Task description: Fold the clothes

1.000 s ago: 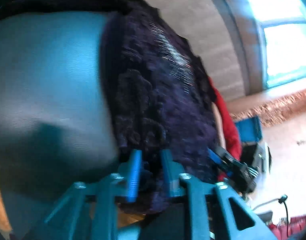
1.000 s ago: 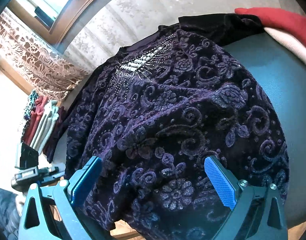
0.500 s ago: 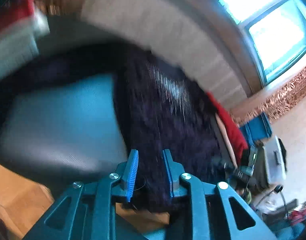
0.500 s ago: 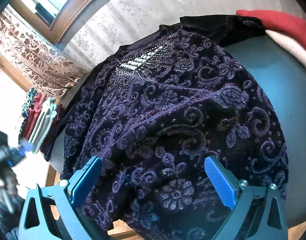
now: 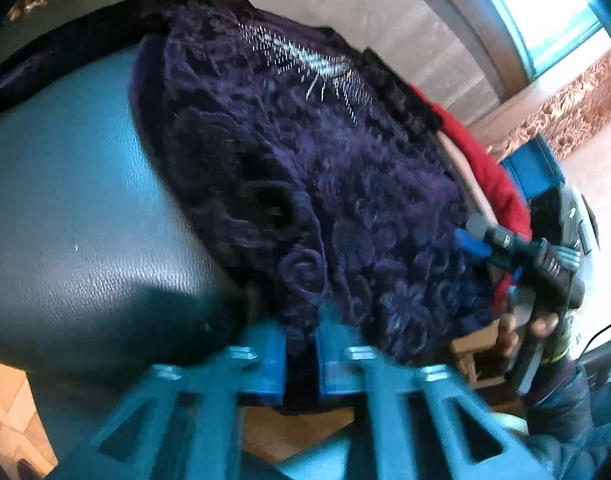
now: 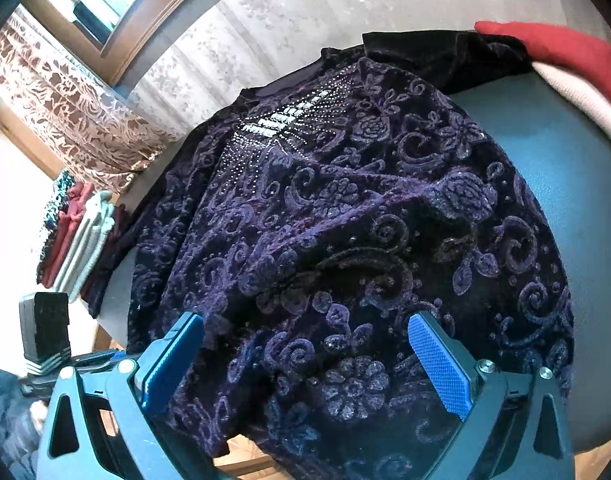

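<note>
A dark purple velvet top [image 6: 345,220] with raised flower swirls and a silver rhinestone panel [image 6: 289,120] lies spread on a grey-teal padded table [image 6: 565,152]. Its hem hangs over the near edge. My right gripper [image 6: 305,364] stands open over the hem, its blue pads wide apart with cloth below them. In the left wrist view my left gripper [image 5: 301,360] is shut on the hem of the purple top [image 5: 345,184] at its left corner, dark cloth pinched between the pads. The right gripper [image 5: 485,252] shows at the far side, held by a hand [image 5: 509,336].
Red and cream garments [image 6: 565,52] lie at the table's far right, touching a sleeve. Several folded clothes [image 6: 77,236] are stacked at the far left. Behind are a lace curtain [image 6: 65,108] and a window. A blue crate [image 5: 533,168] and wooden floor [image 5: 9,412] lie beyond.
The left wrist view swung up and blurred half a second ago and has dropped back to the hem, closer in. The right gripper stays open in the same place.
</note>
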Tool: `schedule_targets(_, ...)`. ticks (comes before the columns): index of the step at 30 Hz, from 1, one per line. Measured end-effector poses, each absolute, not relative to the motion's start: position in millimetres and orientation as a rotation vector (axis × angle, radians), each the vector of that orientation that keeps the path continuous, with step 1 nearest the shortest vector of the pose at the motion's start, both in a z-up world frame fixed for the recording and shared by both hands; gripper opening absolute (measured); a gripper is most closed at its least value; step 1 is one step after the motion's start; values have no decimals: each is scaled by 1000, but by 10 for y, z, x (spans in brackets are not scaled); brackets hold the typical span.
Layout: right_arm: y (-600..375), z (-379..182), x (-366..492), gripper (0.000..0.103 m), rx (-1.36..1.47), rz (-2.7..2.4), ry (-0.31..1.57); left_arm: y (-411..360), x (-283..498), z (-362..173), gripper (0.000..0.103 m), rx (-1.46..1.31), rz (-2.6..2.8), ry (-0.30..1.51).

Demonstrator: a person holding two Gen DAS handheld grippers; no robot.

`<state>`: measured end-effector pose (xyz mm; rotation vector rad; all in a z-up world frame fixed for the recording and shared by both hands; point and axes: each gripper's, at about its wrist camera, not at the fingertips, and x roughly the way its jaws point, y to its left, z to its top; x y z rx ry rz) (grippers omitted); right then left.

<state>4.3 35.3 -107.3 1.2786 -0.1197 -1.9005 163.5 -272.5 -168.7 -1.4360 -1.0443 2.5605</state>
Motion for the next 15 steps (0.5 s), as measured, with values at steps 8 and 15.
schedule_targets(8,376,-1041,245,103,1316,-1667,-177,-3341,2036,-1045,11,-1339,2629,-1166)
schedule_targets(15,564,-902,299,103,1293,-1699,-191,-3568,2141,-1034,16,-1500,2650,-1199)
